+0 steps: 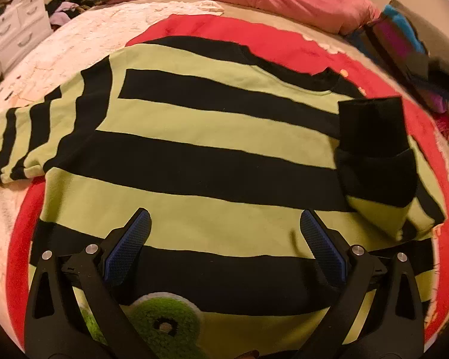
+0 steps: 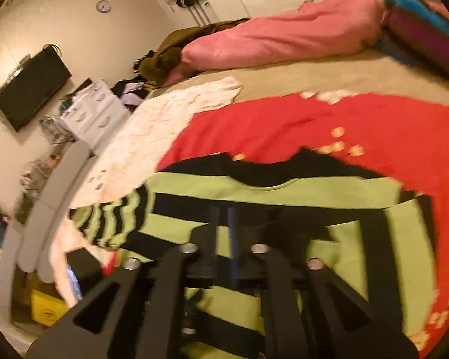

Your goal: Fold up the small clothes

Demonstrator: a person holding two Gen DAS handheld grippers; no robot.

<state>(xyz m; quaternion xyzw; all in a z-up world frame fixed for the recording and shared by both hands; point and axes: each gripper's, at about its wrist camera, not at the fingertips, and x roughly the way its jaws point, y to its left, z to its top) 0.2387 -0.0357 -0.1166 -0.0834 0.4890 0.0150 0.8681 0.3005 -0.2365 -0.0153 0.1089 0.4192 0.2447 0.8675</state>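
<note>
Green-and-black striped sweater point(image 1: 194, 155) lies flat on red blanket point(image 1: 299, 48) atop bed; L sleeve point(image 1: 24, 143) reaches past blanket edge, R sleeve point(image 1: 377, 161) folded inward. Left gripper point(image 1: 224, 224) wide open, empty, over hem. Right gripper point(image 2: 223, 224) barely parted, holding nothing.

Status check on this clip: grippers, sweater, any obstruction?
Left gripper open, empty, above the striped sweater. Right gripper narrow, nothing between fingers. One sleeve folded in, other sleeve still out. No obstruction.
</note>
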